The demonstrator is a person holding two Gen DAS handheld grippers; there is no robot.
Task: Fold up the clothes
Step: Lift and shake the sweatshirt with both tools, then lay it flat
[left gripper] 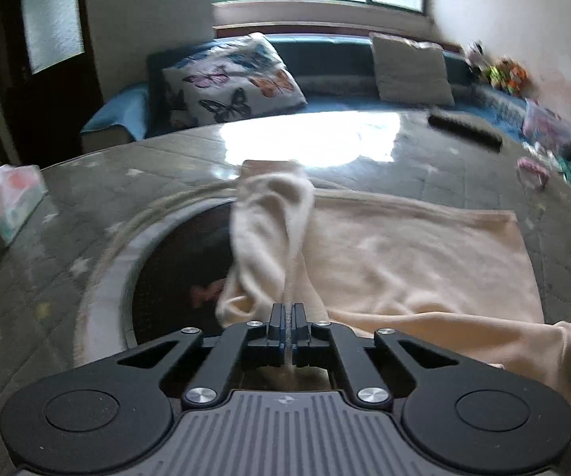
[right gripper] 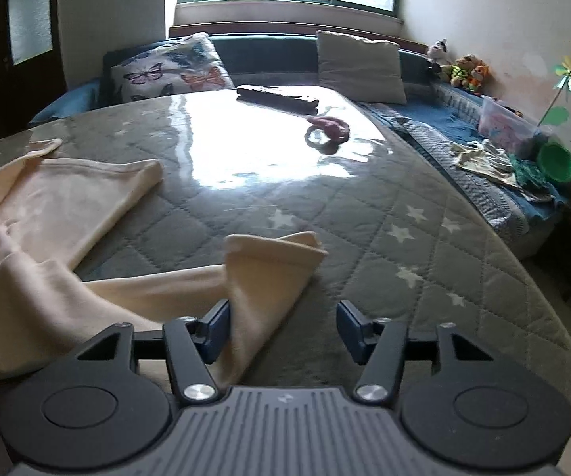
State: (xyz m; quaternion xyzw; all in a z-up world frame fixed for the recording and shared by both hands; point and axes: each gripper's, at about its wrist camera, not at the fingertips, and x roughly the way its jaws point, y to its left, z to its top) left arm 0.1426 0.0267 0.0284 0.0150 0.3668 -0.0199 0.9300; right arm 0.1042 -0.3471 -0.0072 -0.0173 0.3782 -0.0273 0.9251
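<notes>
A cream garment [left gripper: 416,254] lies partly spread on the grey quilted, star-patterned table top [left gripper: 87,214]. My left gripper [left gripper: 286,311] is shut on a bunched part of the garment, which rises in a lifted fold [left gripper: 269,230] in front of the jaws. In the right wrist view the same garment [right gripper: 47,206] lies at the left. Its sleeve end [right gripper: 273,261] runs between the jaws of my right gripper [right gripper: 283,327], which is open. The cloth lies against the left finger [right gripper: 216,331].
A black remote [right gripper: 277,97] and a pink object [right gripper: 331,127] lie at the table's far side [right gripper: 404,238]. A tissue box [left gripper: 12,202] stands at the left. A blue sofa [right gripper: 483,158] with cushions, toys and a green bowl [right gripper: 557,162] runs behind and right.
</notes>
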